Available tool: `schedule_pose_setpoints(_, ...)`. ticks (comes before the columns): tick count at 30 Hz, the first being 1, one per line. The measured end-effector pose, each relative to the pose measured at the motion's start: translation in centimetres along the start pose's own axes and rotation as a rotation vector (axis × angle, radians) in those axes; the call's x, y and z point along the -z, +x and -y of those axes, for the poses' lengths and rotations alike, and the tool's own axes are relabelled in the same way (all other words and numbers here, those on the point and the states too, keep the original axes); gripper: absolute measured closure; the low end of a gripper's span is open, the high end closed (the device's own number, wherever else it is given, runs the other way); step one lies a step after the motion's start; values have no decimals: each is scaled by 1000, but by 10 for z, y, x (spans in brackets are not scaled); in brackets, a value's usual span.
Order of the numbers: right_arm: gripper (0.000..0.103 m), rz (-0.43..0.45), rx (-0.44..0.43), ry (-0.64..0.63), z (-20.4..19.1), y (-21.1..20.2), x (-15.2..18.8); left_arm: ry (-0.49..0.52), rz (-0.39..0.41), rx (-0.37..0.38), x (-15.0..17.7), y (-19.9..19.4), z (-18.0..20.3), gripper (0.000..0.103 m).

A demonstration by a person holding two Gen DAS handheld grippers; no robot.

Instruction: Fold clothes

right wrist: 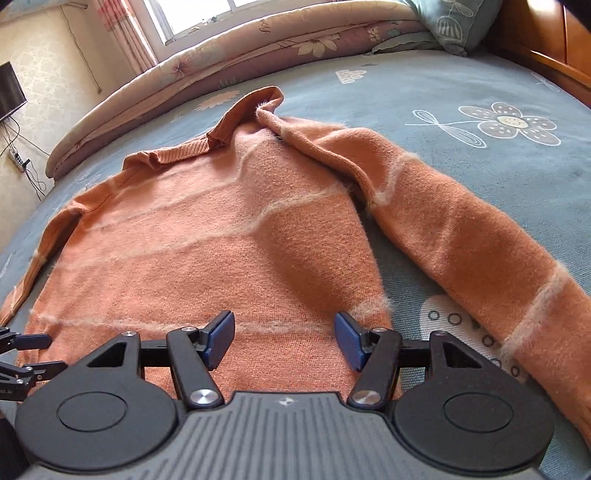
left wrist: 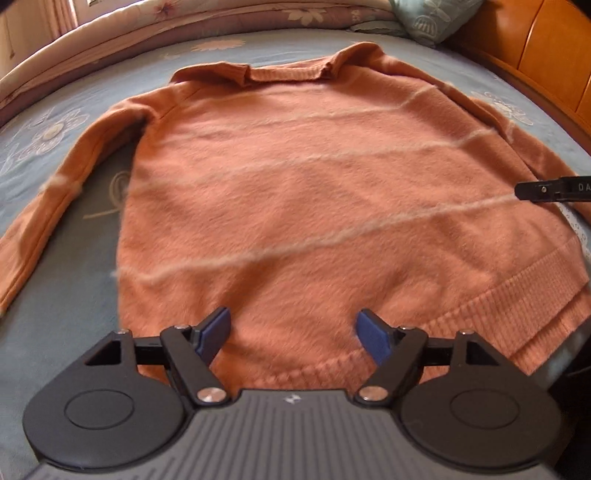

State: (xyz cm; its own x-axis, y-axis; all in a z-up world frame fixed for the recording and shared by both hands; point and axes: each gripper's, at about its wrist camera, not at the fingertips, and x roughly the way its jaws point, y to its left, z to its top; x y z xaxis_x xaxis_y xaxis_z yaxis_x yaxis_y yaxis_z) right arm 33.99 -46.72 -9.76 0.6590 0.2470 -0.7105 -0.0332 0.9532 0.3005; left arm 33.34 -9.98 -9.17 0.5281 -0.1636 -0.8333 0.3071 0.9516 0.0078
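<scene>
An orange sweater (left wrist: 314, 192) with thin pale stripes lies flat on the bed, collar away from me, sleeves spread to both sides. My left gripper (left wrist: 293, 338) hangs open just above its ribbed hem (left wrist: 498, 299), nothing between the blue pads. In the right wrist view the same sweater (right wrist: 207, 240) fills the middle, its right sleeve (right wrist: 461, 236) running out towards the lower right. My right gripper (right wrist: 284, 339) is open over the sweater's lower right part, empty. A finger of the right gripper (left wrist: 554, 189) shows at the left view's right edge. The left gripper's fingers (right wrist: 26, 354) show at the far left.
The bed has a blue-grey sheet with flower prints (right wrist: 513, 123). A rolled quilt (right wrist: 258, 40) and a pillow (left wrist: 436, 18) lie along the far side. A wooden headboard (left wrist: 546, 55) stands at the right. A window (right wrist: 199, 14), curtain and wall cables (right wrist: 22, 158) are at the far left.
</scene>
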Motion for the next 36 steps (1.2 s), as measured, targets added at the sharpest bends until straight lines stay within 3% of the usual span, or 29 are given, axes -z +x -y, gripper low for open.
schedule_pose_setpoints(3,38,-3,19,-13,-3,0,-1,16,-33,-25,5,-11,-2,26)
schedule_pose_setpoints(6,37,10,28,-27,-9,-3,-1,44,5,-45,-3,-20,8,28)
schedule_pose_setpoints(12,34,44,-40,-133,-34,-7,6,106,123,108,-35,-2,53,28)
schedule_pose_setpoints(16,32,42,-20,-202,-48,-2,5,162,206,197,-43,14,86,28)
schedule_pose_setpoints(19,32,28,-7,-153,-40,1,1,233,182,237,-40,25,100,27)
schedule_pose_setpoints(21,32,12,8,-118,-33,2,-1,196,114,249,-34,32,97,25)
schedule_pose_setpoints(25,32,-7,34,-80,-23,2,-2,170,66,263,-8,13,97,13)
schedule_pose_setpoints(28,31,-4,23,-69,-23,0,-1,272,60,196,12,-5,107,12)
schedule_pose_setpoints(29,31,0,10,-69,-26,-1,-1,285,36,190,15,-10,108,12)
schedule_pose_setpoints(31,30,5,-51,-62,-32,-4,0,267,67,200,18,-22,105,12)
schedule_pose_setpoints(34,29,-25,-221,-27,-44,-3,2,256,155,148,12,-33,101,12)
schedule_pose_setpoints(36,29,-75,-309,-3,-52,4,4,192,140,138,4,-27,95,12)
